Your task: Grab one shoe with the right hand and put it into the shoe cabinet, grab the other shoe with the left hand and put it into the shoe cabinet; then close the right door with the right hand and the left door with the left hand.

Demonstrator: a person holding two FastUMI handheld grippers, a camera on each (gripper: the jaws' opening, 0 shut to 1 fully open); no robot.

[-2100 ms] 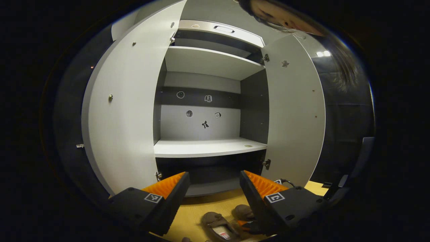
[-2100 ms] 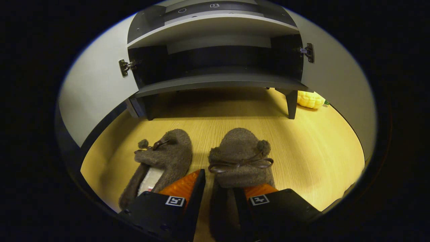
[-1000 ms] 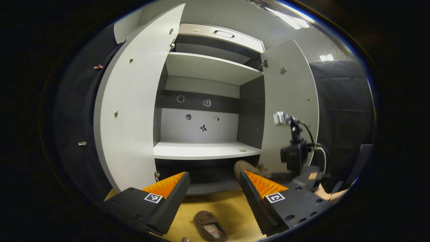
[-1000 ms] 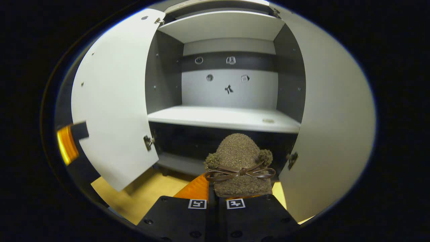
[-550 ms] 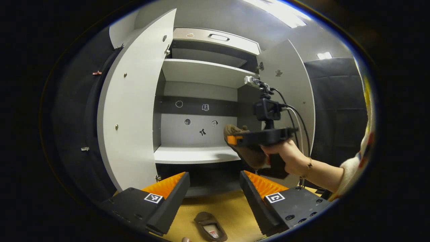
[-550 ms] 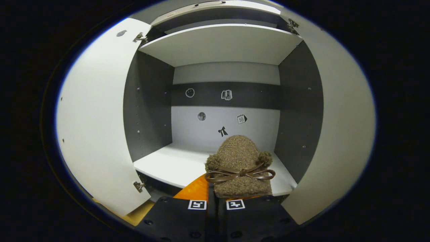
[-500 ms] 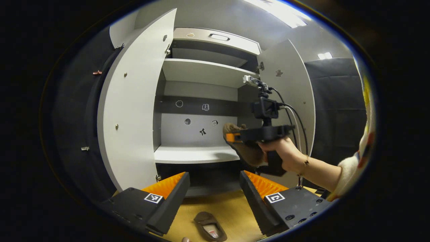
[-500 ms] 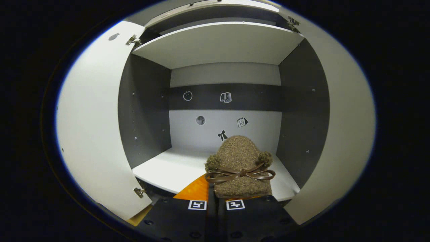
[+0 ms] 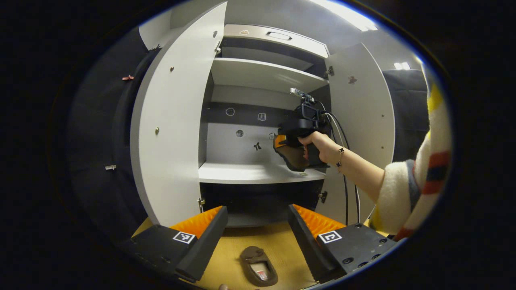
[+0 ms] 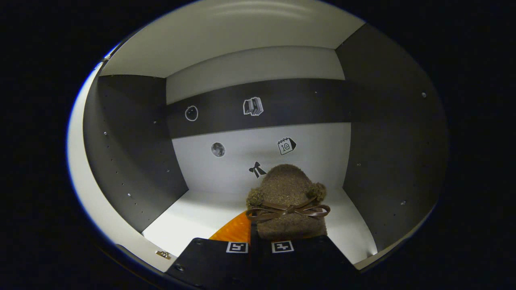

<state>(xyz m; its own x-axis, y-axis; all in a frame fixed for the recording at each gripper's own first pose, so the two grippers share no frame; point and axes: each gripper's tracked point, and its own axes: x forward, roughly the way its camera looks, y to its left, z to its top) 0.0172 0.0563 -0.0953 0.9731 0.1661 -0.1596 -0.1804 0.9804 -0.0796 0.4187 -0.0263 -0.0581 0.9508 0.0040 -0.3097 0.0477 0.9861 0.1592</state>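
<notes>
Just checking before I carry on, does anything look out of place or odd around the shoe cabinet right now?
Nothing stands out. The right tool holds one shoe level above the white shelf. The other shoe lies on the wooden floor by the open left tool. Both doors hang open.

Right gripper held forward on an outstretched arm, jaws clamped together; left gripper low, jaws spread wide.

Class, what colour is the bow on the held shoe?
Dark brown bow on a brown fuzzy shoe; clearest in the right gripper view.
</notes>
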